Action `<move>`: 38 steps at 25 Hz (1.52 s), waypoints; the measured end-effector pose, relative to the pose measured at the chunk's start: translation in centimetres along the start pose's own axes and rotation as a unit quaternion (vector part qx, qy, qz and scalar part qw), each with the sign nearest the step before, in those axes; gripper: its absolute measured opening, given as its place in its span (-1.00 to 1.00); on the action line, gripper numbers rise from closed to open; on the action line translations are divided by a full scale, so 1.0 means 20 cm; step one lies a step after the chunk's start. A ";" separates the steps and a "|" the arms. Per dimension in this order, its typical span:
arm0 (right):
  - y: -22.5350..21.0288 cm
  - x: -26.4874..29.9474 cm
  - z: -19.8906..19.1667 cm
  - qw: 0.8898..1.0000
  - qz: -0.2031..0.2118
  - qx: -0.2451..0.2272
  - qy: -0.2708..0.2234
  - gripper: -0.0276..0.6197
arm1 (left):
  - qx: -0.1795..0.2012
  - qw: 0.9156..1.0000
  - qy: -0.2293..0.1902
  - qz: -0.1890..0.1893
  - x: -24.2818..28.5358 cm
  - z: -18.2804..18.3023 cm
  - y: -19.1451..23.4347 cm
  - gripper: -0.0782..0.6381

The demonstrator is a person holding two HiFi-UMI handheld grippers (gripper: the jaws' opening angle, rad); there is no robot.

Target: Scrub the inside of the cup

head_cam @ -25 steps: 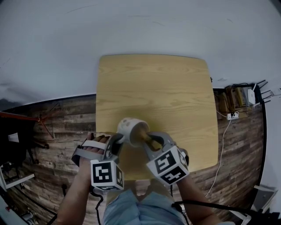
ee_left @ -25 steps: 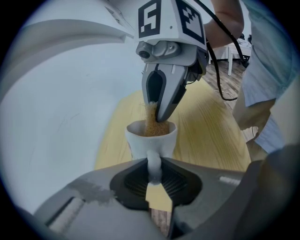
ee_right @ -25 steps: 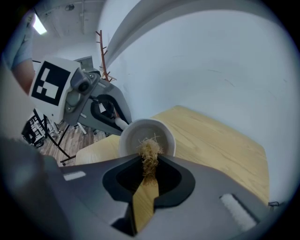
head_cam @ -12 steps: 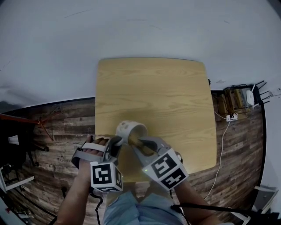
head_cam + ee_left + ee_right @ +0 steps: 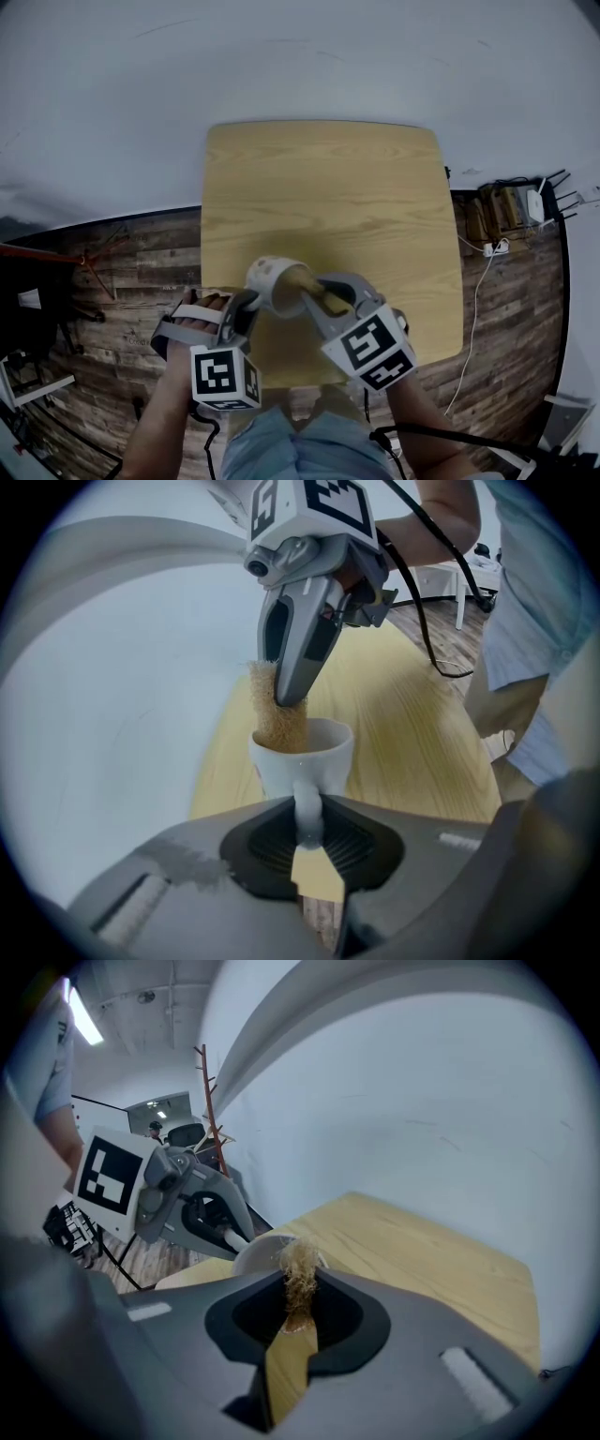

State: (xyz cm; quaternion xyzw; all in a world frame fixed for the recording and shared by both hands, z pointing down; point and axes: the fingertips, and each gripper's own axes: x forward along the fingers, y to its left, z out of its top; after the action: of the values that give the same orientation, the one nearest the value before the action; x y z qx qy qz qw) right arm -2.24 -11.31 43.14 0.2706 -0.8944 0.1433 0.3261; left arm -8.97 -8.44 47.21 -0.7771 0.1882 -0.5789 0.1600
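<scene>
Planks of a dark wooden floor (image 5: 122, 272) fill the left of the head view, beside the pale square wooden table (image 5: 328, 187) that stands against a plain grey-white wall (image 5: 281, 56).

At the table's near edge my left gripper (image 5: 249, 302) is clamped on the looped handle (image 5: 307, 808) of the small white ceramic cup (image 5: 266, 274). In the left gripper view the handle sits pinched between the two black pads, with the cup's body just beyond them. The cup is tipped, its mouth turned to the right towards my other hand, and it sits over the near left part of the table. My left gripper's marker cube (image 5: 225, 375) is nearest to me.

A tan, coarse fibrous scrubber (image 5: 277, 719) stands in the cup's mouth, its lower end inside and its upper end above the rim.

My right gripper (image 5: 317, 298) is closed on that scrubber; the right gripper view shows the frayed fibres squeezed between the pads, with the cup's rim just past them. Its marker cube (image 5: 370, 349) is just right of the left one.

Further right, off the table, a white cable (image 5: 473, 309) trails across the floor from a white power strip (image 5: 495, 247).
</scene>
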 end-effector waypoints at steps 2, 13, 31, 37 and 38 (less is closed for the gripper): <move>-0.01 0.00 -0.03 1.000 -0.002 0.003 0.003 -0.74 | -0.002 1.000 0.000 0.001 0.00 0.01 0.00 -0.59; 0.08 -0.01 -0.18 0.999 0.000 0.005 0.035 -0.74 | -0.017 1.000 0.005 0.003 0.00 0.01 -0.01 -0.59; 0.19 0.07 -0.04 0.992 0.037 0.117 -0.024 -0.74 | -0.025 1.000 -0.005 0.010 0.00 0.03 -0.06 -0.59; 0.12 0.00 0.02 0.991 0.016 0.130 -0.041 -0.74 | -0.040 0.999 -0.009 0.008 0.00 0.03 -0.05 -0.59; 0.11 -0.01 0.03 0.990 0.015 0.133 -0.045 -0.74 | -0.040 0.999 -0.010 0.009 0.00 0.03 -0.05 -0.59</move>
State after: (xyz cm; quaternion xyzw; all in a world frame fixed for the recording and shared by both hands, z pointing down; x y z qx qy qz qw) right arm -3.71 -9.77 42.41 0.3042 -0.8850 0.2537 0.2447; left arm -8.31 -7.54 47.54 -0.7867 0.2168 -0.5618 0.1358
